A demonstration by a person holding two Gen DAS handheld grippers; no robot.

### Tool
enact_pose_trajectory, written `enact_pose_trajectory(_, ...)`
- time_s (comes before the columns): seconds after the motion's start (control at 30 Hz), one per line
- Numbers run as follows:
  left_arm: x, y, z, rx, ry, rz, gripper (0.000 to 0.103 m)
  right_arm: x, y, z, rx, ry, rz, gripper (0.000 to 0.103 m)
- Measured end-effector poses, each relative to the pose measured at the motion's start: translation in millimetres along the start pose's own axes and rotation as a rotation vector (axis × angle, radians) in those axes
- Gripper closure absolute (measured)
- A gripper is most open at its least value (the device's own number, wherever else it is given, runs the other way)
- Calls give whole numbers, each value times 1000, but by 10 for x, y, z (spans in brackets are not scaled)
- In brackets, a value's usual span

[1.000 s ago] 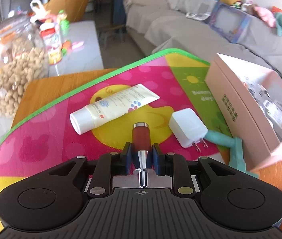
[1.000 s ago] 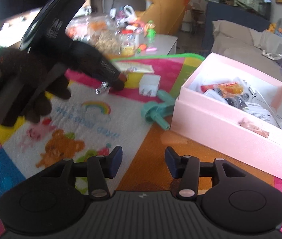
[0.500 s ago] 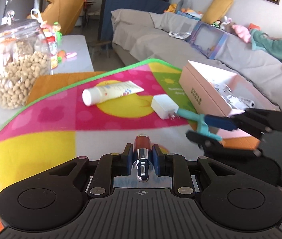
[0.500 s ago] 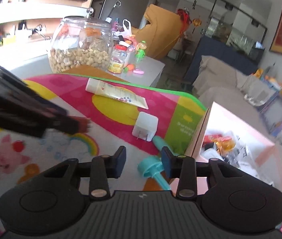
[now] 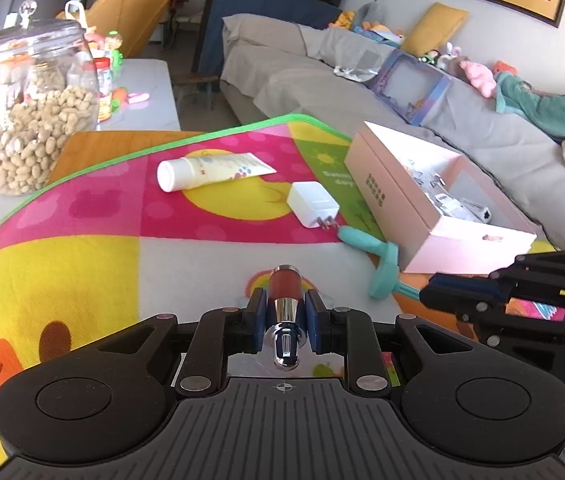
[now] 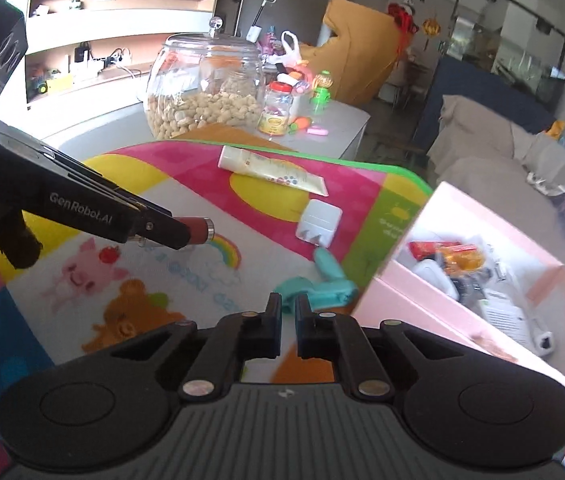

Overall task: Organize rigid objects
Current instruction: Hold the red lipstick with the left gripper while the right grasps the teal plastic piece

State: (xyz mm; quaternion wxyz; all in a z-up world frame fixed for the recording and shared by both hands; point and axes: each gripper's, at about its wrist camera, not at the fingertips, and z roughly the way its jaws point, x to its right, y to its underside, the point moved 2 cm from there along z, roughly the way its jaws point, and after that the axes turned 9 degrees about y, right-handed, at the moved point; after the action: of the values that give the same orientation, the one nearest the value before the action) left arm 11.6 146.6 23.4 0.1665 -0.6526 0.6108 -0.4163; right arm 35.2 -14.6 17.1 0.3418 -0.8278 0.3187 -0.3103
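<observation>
My left gripper [image 5: 282, 312] is shut on a dark red and chrome cylinder [image 5: 284, 286], held just above the colourful play mat [image 5: 82, 272]. The right wrist view shows that same left gripper [image 6: 180, 232] with the cylinder [image 6: 198, 230] sticking out. A teal plastic tool [image 5: 384, 264] lies beside the open pink box [image 5: 386, 196]. My right gripper [image 6: 288, 314] has its jaws closed on the thin stem of the teal tool [image 6: 330, 288]. A white charger plug [image 5: 312, 204] and a cream tube [image 5: 214, 168] lie farther back.
The pink box [image 6: 410, 300] holds several small packets and gadgets. A big glass jar of nuts [image 5: 30, 112] stands at the mat's far left, with small bottles and toys behind it. A grey sofa [image 5: 322, 80] runs behind the table.
My left gripper drew back from the tube and charger, still holding the cylinder. My right gripper moved in to the teal tool and its jaws went from wide apart to closed.
</observation>
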Motion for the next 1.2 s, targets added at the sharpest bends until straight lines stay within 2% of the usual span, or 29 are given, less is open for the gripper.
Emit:
enact_pose_trajectory(0.07,16,3,23,-6,-6,-2,79,23,7,-35,30,8,13,93)
enact_pose_trajectory(0.1,20,2,36,-9,-11,-7,79,15,-15,-1,36,38,13,85)
enact_pose_trajectory(0.13,25,2,45,-13,-15,-12,79,-4,-37,45,29,64,13,71)
enact_pose_trajectory(0.2,40,-1,47,-14,-15,-16,79,-38,-73,180,9,74,31,62)
enact_pose_trajectory(0.3,52,-1,23,-13,-16,-7,79,-55,-80,382,-44,55,75,63)
enact_pose_trajectory(0.37,30,-4,11,-13,-26,-11,79,-66,-65,446,-47,46,92,71)
enact_pose_trajectory(0.4,14,-4,7,-13,-31,-14,79,-60,-55,440,-51,22,96,80)
enact_pose_trajectory(0.43,2,-2,6,-13,-35,-18,79,-50,-42,409,-53,-21,96,83)
enact_pose_trajectory(0.5,-23,4,12,-15,-37,-27,79,-27,9,290,-41,-84,74,89)
enact_pose_trajectory(0.57,-33,10,31,-15,-31,-35,79,-4,111,154,-19,-99,23,89)
enact_pose_trajectory(0.67,-11,13,70,-20,-13,-36,79,102,279,3,-19,-79,-43,89)
enact_pose_trajectory(0.77,31,7,104,-26,4,-30,79,267,375,-45,-48,41,-46,89)
enact_pose_trajectory(0.83,61,1,115,-26,8,-26,79,369,374,-38,-60,132,-22,87)
enact_pose_trajectory(0.87,71,-2,115,-26,8,-24,79,411,353,-54,-51,138,10,85)
enact_pose_trajectory(0.97,75,-7,113,-25,-4,-25,79,423,227,-128,-18,25,135,67)
enact_pose_trajectory(1.0,72,-8,105,-25,-10,-27,79,379,177,-126,-6,-10,157,59)
enact_pose_trajectory(1.03,67,-11,95,-25,-15,-27,79,312,127,-103,2,-23,164,56)
enact_pose_trajectory(1.2,25,-16,15,-18,-34,-33,79,-4,-21,193,-48,7,149,56)
